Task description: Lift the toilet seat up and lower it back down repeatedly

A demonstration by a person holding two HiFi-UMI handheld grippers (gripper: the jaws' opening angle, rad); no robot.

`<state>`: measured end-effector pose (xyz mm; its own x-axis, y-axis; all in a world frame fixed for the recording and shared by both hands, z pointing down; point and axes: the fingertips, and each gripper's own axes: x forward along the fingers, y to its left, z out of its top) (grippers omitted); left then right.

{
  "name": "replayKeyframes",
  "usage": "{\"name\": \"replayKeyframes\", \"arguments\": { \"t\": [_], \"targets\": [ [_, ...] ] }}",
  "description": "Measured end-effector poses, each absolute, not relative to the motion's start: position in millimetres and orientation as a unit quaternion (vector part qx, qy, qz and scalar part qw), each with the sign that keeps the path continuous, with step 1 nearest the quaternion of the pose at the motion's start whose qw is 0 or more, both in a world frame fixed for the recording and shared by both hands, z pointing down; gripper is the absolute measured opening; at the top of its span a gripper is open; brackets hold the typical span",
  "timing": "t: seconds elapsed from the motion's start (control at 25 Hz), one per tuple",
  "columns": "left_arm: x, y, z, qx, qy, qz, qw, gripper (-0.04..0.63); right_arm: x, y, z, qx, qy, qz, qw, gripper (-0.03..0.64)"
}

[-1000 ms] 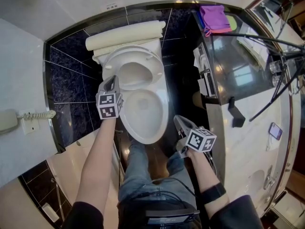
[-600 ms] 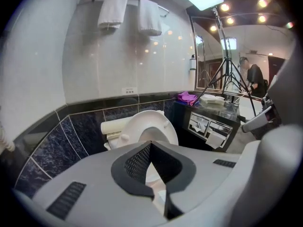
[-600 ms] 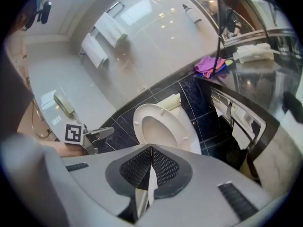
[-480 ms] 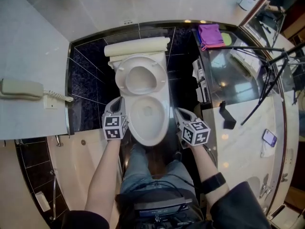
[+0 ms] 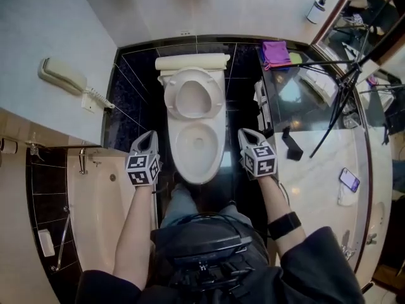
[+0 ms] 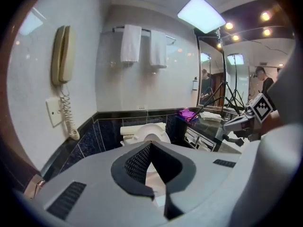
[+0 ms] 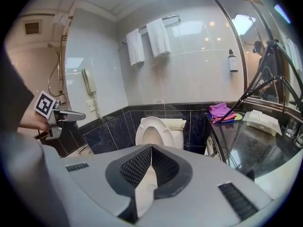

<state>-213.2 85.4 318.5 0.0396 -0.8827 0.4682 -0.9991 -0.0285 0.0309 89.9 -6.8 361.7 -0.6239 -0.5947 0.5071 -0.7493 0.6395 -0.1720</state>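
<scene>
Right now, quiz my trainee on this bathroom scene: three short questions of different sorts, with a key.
1. True or false: the toilet seat lies flat over the bowl.
2. What lies at the far end of the counter? A) purple cloth; B) red mug; C) green bottle.
3. What do the left tongs and right tongs hold?
Key: 1 false, it stands raised. 2 A. 3 Nothing; both are shut and empty, flanking the bowl.
</scene>
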Motion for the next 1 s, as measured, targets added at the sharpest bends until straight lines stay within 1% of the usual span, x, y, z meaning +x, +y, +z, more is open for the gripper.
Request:
{"name": "replayKeyframes", "arguments": {
  "t": [0.32,0.64,1.0],
  "targets": [
    [-219.9,137.8,298.0,0.681,-0.697,0.137,0.178,0.000,101.0,7.3,347.3,0.382,-0.884,0.150,0.225,0.015],
    [-204.9,168.3,287.7,0.676,-0.706,0.131,0.166,0.000,114.4,26.7,340.9,0.375,-0.888,0.154,0.216,0.015],
    [-197.6,176.4,290.3,0.679,-0.704,0.135,0.159,0.000,128.8,36.3,350.1,0.377,-0.885,0.163,0.218,0.015]
  ]
}}
